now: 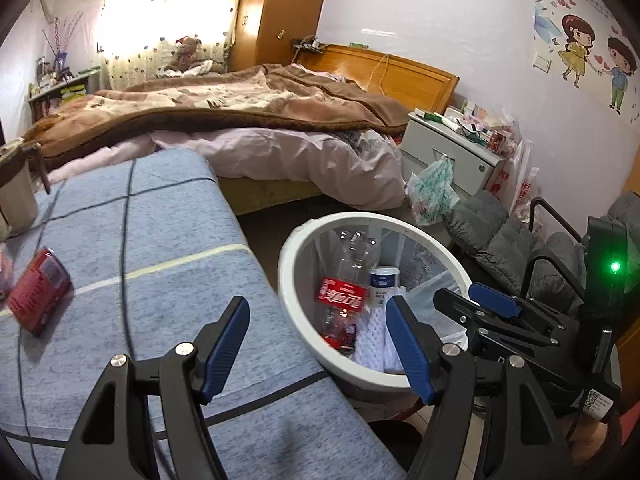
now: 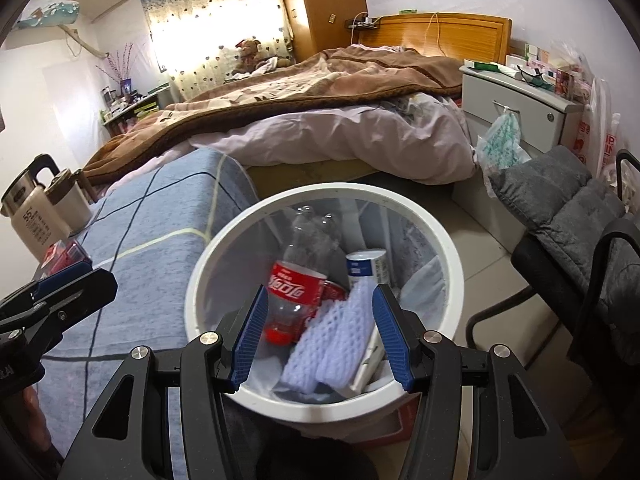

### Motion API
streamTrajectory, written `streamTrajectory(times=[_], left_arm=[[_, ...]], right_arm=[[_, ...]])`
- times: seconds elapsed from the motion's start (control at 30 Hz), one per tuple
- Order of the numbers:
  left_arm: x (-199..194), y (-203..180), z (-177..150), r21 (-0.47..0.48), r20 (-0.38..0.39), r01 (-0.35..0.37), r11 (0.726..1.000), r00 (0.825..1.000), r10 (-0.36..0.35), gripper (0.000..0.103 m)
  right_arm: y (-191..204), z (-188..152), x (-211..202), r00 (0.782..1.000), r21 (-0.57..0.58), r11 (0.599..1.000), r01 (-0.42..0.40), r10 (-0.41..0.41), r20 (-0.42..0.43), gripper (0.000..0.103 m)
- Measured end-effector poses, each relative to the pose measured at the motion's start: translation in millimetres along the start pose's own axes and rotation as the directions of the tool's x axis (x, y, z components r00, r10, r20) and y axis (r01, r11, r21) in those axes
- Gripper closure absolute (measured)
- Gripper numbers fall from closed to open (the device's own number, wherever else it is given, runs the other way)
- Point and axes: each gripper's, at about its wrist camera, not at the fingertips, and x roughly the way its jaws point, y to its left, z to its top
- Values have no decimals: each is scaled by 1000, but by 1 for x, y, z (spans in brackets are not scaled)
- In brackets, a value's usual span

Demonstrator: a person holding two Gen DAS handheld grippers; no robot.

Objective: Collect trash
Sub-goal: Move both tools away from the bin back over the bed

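White trash bin (image 2: 420,356): cola bottle (image 2: 298,280), foam net (image 2: 334,336) inside
Right tool (image 2: 320,334): wide, empty, above bin
Left tool (image 1: 316,348): wide, empty

The left gripper (image 1: 318,346) is hovering with its blue-padded jaws spread wide and nothing lying between them. The right gripper (image 2: 320,334) is likewise gaping, its pads empty, and is hanging just to the right of the left one, both pointing forward and tilting downward, close together but not touching.

bin (image 2: 324,404) right of table (image 1: 160,240); bottle (image 2: 298,284), foam net (image 2: 336,344) inside.
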Motion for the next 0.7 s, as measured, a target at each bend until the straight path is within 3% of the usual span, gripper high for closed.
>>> streamTrajectory(times=[0.3,0.7], left_arm=[[-22,28,-6,-36,34,-40,999,999,41,30],[-53,83,-21,-108,64,-144,984,986,151,30]], right_arm=[[28,-4,-4,999,-34,999,-36,37,4,48],[79,-8,-1,994,-87,991,-104,105,-1,48]])
